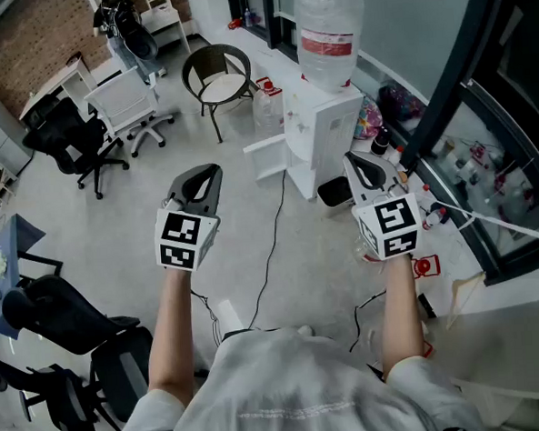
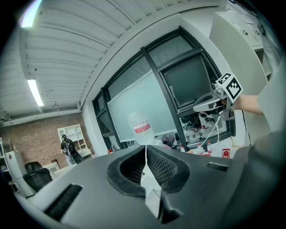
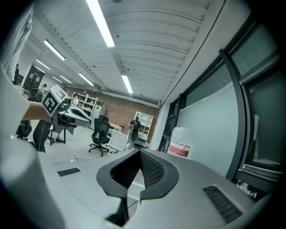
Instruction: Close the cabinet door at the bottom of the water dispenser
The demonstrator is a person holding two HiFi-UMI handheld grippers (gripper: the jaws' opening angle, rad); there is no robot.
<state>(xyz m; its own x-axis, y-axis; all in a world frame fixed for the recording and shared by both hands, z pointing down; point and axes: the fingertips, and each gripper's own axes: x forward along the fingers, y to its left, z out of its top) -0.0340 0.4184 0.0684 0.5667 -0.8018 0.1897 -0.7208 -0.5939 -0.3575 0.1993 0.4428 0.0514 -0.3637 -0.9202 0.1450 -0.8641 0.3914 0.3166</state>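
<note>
Presently left tongs (image 1: 212, 172) and right tongs (image 1: 351, 161) are hovering shut, empty, risking glancing off the door (image 1: 266, 157) ahead between them.

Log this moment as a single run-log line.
stage: no contact yet | cabinet door: open, at water dispenser base | left tongs: shut, empty | right tongs: shut, empty

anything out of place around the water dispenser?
Yes: the white cabinet door at the bottom of the white water dispenser stands swung open to the left in the head view instead of flush with the body.
</note>
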